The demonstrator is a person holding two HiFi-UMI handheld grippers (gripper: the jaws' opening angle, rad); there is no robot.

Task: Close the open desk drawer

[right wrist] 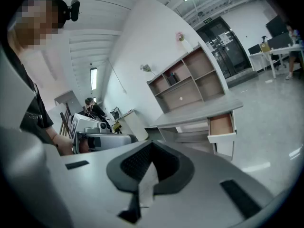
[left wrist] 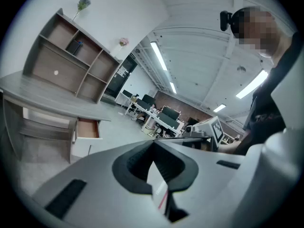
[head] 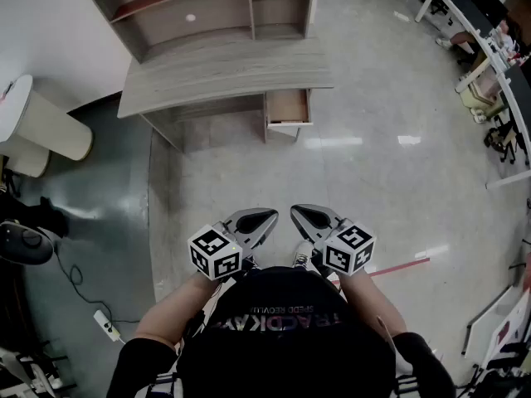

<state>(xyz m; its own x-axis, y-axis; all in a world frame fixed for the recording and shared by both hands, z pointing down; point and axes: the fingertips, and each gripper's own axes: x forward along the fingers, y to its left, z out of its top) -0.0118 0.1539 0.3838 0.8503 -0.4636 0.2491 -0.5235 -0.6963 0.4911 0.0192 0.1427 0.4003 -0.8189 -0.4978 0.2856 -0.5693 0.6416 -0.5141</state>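
Observation:
The grey desk [head: 224, 69] stands well ahead of me across bare floor. Its drawer [head: 289, 106] is pulled out at the desk's right end, showing a brown inside and a white front. The drawer [left wrist: 88, 128] appears small at the left of the left gripper view, and in the right gripper view the drawer [right wrist: 221, 124] is at the right. Both grippers are held close to my body, side by side and far from the desk. My left gripper [head: 270, 215] is shut and empty. My right gripper [head: 295, 212] is also shut, with nothing in it.
An open shelf unit [head: 207, 7] stands on the desk's back. A white round stand [head: 50, 127] is at the left, with a power strip and cable [head: 108, 326] on the dark floor. A red floor line [head: 402, 265] lies at my right. Office desks [head: 498, 48] fill the far right.

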